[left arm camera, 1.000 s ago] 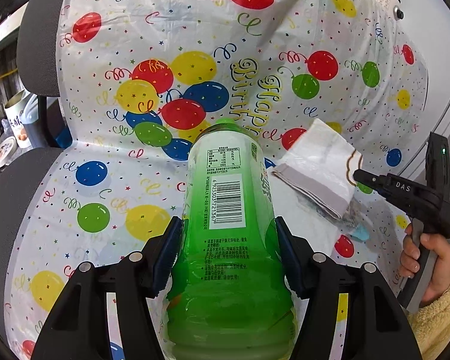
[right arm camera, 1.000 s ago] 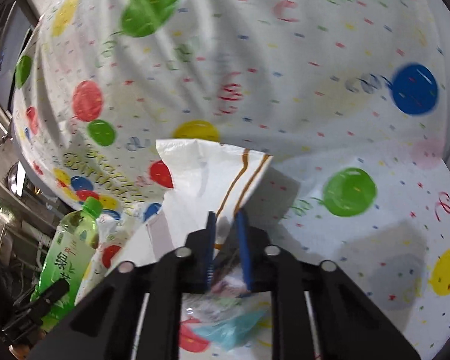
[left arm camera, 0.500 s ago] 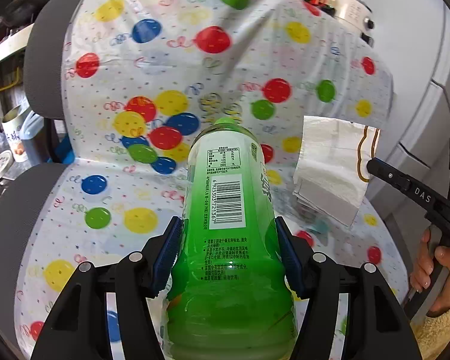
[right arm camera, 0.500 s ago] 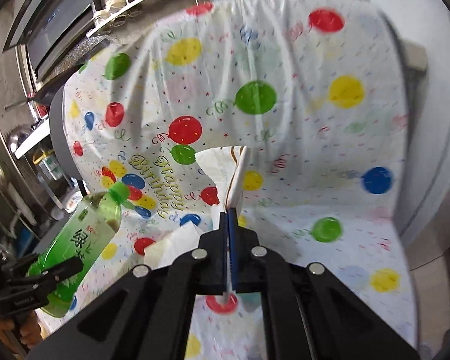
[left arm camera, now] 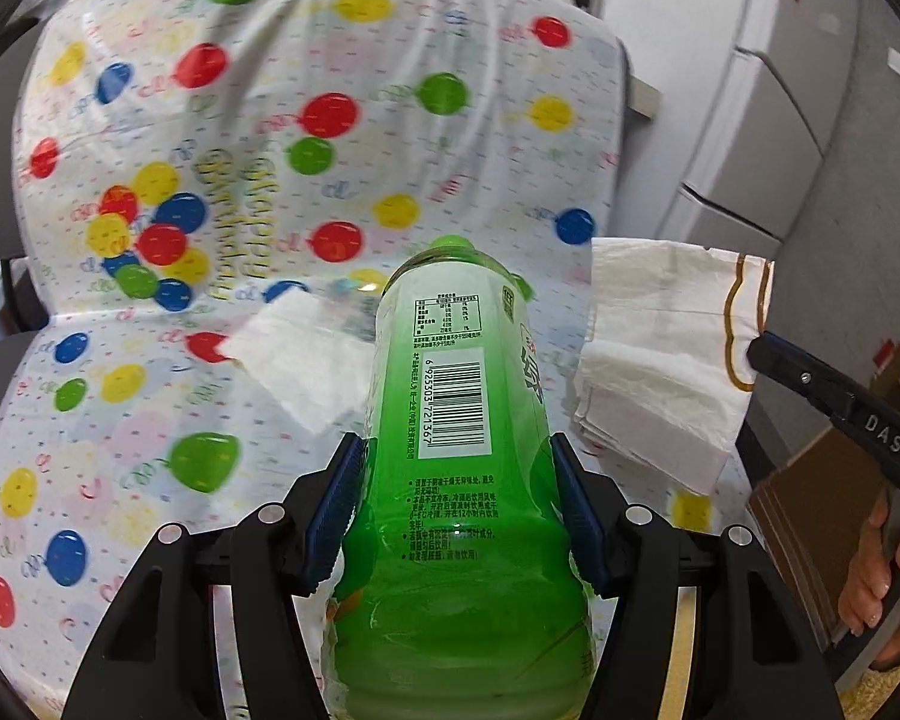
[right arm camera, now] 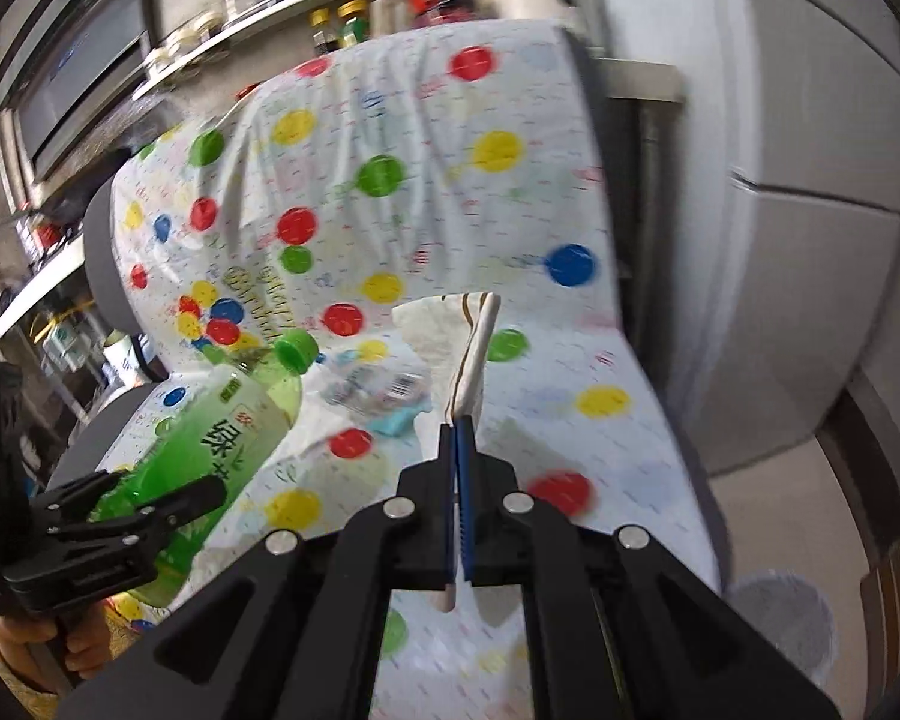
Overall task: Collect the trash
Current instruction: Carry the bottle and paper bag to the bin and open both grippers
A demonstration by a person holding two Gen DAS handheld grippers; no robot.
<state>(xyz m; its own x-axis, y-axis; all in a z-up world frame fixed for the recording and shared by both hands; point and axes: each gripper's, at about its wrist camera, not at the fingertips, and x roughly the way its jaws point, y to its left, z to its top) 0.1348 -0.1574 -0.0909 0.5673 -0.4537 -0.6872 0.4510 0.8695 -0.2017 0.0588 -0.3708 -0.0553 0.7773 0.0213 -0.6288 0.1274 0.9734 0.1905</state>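
With the left gripper (left arm camera: 456,504) clamped round the green bottle (left arm camera: 456,450) and the right gripper (right arm camera: 457,438) pinched on the napkin (right arm camera: 471,354), both lifted above the chair (right arm camera: 570,360), I'd carry them steadily toward the bin (right arm camera: 780,618).

Both claws (left arm camera: 456,504) (right arm camera: 456,438) (blue-padded) clamped
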